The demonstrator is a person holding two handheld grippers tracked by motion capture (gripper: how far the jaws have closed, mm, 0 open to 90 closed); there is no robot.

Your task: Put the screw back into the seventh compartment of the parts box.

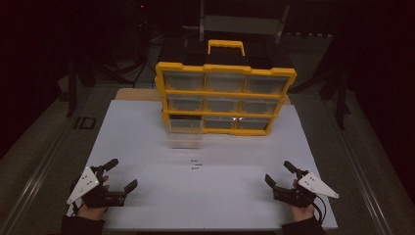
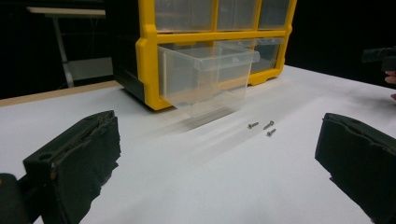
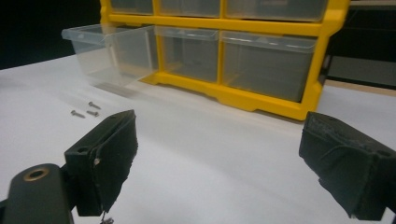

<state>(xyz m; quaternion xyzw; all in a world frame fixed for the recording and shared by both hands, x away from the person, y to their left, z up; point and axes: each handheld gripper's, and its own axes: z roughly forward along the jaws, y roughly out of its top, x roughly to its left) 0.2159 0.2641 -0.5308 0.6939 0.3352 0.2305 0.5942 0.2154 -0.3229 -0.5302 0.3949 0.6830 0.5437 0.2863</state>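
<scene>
Three small silver screws — seemingly pan-headed — loose on the white table, both grippers spread wide.

**Layout on the table**

Yellow plastic drawer cabinet stands at the rear centre of the white table. Its clear plastic drawer, bottom left, projects forward. Three small metal screws lie before it, between both tools.

Left gripper low at the near edge, jaws spread wide, nothing between them; right gripper mirrors it well apart, jaws equally wide.
</scene>
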